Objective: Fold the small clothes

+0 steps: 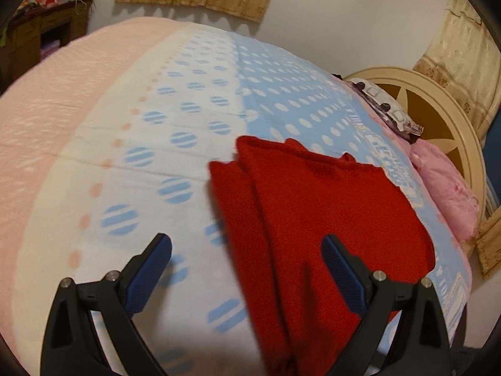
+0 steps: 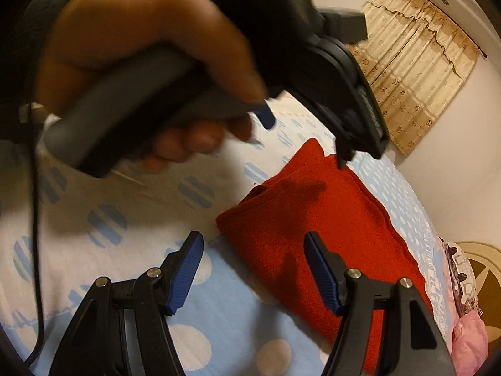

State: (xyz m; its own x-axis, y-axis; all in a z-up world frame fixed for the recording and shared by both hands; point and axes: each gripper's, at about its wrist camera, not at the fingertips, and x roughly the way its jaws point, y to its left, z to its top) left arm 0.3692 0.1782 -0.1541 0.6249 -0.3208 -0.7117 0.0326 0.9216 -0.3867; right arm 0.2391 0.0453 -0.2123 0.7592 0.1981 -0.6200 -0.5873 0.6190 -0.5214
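A red knitted garment (image 1: 316,213) lies folded on the bed; it also shows in the right wrist view (image 2: 316,228). My left gripper (image 1: 247,250) is open and empty above the garment's near left edge. My right gripper (image 2: 253,247) is open and empty, over the garment's near corner. In the right wrist view the person's hand (image 2: 150,59) holds the left gripper's body (image 2: 313,50) above the far end of the garment.
The bed has a blue and white dotted sheet (image 1: 175,144) and a pink blanket (image 1: 53,106) at left. A pink pillow (image 1: 444,188), a patterned pillow (image 1: 388,109) and a cream headboard (image 1: 444,116) are at right. Curtains (image 2: 416,62) hang on the wall.
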